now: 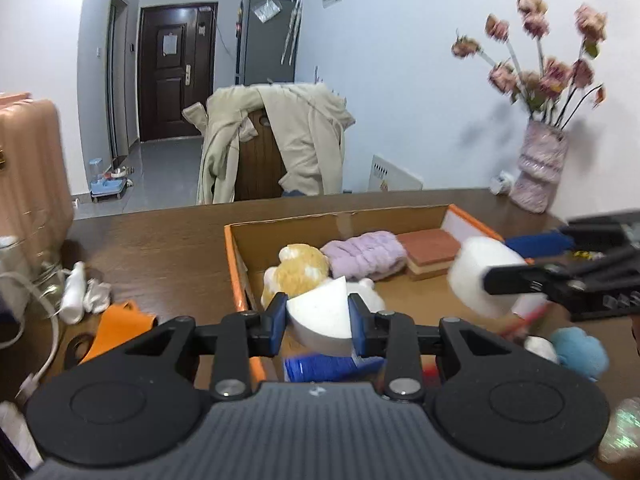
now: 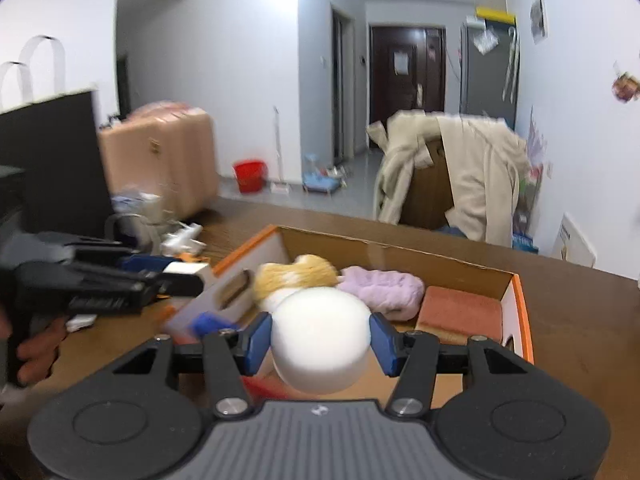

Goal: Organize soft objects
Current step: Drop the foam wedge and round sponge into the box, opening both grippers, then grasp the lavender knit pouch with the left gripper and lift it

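Note:
My left gripper (image 1: 319, 316) is shut on a white wedge-shaped foam block (image 1: 320, 314), held over the near left part of the cardboard box (image 1: 236, 268). My right gripper (image 2: 320, 338) is shut on a white foam cylinder (image 2: 320, 342), held above the box's (image 2: 400, 256) near side; it also shows in the left wrist view (image 1: 486, 276). Inside the box lie a yellow plush toy (image 1: 298, 270), a purple fluffy cloth (image 1: 364, 254) and a red-brown sponge block (image 1: 432, 252). The same items show in the right wrist view: the plush (image 2: 296, 274), the cloth (image 2: 382, 286), the sponge (image 2: 460, 314).
The box stands on a brown wooden table (image 1: 160, 240). A blue plush (image 1: 580, 352) lies right of the box. An orange cloth (image 1: 120, 324), white items (image 1: 82, 292) and cables sit on the left. A vase of flowers (image 1: 540, 168) stands at the back right. A coat-draped chair (image 1: 276, 144) stands beyond the table.

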A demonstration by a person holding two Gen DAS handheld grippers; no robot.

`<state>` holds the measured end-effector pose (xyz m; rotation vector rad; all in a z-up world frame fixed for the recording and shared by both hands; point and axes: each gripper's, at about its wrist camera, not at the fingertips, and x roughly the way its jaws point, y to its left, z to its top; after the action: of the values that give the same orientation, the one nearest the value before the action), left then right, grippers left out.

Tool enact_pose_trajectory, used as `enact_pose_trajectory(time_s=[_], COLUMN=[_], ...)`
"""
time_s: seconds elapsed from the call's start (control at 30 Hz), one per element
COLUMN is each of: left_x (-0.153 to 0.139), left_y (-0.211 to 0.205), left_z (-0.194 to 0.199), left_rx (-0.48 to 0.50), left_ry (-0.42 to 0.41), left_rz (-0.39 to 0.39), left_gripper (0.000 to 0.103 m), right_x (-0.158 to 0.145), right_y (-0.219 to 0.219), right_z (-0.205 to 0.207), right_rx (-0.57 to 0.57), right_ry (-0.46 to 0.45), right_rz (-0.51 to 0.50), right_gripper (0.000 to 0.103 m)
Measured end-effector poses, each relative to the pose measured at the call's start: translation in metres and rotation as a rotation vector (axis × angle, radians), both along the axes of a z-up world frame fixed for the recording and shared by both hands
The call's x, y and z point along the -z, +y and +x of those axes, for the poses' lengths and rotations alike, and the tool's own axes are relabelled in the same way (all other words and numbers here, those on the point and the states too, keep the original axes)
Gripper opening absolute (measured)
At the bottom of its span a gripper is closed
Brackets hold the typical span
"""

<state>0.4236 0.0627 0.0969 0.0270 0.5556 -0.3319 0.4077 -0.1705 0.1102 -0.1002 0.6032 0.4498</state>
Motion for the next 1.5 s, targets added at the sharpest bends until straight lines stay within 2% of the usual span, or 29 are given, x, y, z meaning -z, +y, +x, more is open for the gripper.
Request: enact_pose_trajectory(time_s=[0.13,0.23,0.3,0.37,0.4,0.57,0.63,0.67,0.83,0.9,1.0,1.13,1.3,1.5], left_x=[0.021,0.037,0.041,0.039,0.037,0.027,0.021,0.017,-0.011,-0.023,-0.038,-0.050,-0.045,-0.029], left_y=[-0.012,-0.012,-0.009,-0.005,-0.004,0.007,0.008,0.009,0.016,0.019,0.023,0.028,0.033,0.033], left_z=[0.040,0.052,0.052,0.051,0.050,0.043,0.037,0.033,0.000,-0.017,-0.043,-0.076,-0.116,-0.148], left_rx=[-0.006,0.001,0.017,0.025,0.018,0.013,-0.002,-0.010,-0.015,-0.014,-0.015,-0.009,0.003,-0.004], left_ry=[0.052,0.086,0.070,0.067,0.063,0.044,0.034,0.025,-0.028,-0.058,-0.093,-0.115,-0.102,-0.070], left_rz=[0.051,0.074,0.069,0.047,0.040,0.009,0.015,0.023,0.009,0.002,-0.010,-0.027,-0.059,-0.086], left_gripper=[0.034,0.035,0.038,0.042,0.049,0.049,0.054,0.058,0.059,0.061,0.063,0.065,0.069,0.071], right_x=[0.024,0.045,0.058,0.065,0.068,0.065,0.058,0.053,0.011,-0.009,-0.036,-0.059,-0.064,-0.039], right_y=[0.019,0.033,0.042,0.047,0.050,0.049,0.045,0.043,0.028,0.021,0.010,-0.001,-0.017,-0.033], right_z=[0.073,0.106,0.124,0.129,0.131,0.132,0.128,0.124,0.084,0.060,0.018,-0.037,-0.108,-0.174], right_rx=[0.024,0.034,0.026,0.023,0.018,0.017,0.027,0.033,0.046,0.049,0.056,0.057,0.052,0.090], right_ry=[0.092,0.148,0.188,0.189,0.189,0.208,0.207,0.199,0.121,0.078,0.011,-0.048,-0.130,-0.150], right_rz=[-0.083,-0.141,-0.137,-0.130,-0.127,-0.097,-0.083,-0.071,-0.039,-0.033,-0.021,-0.021,-0.013,-0.027], right_gripper=[0.053,0.054,0.056,0.060,0.063,0.069,0.069,0.069,0.070,0.071,0.079,0.080,0.085,0.086])
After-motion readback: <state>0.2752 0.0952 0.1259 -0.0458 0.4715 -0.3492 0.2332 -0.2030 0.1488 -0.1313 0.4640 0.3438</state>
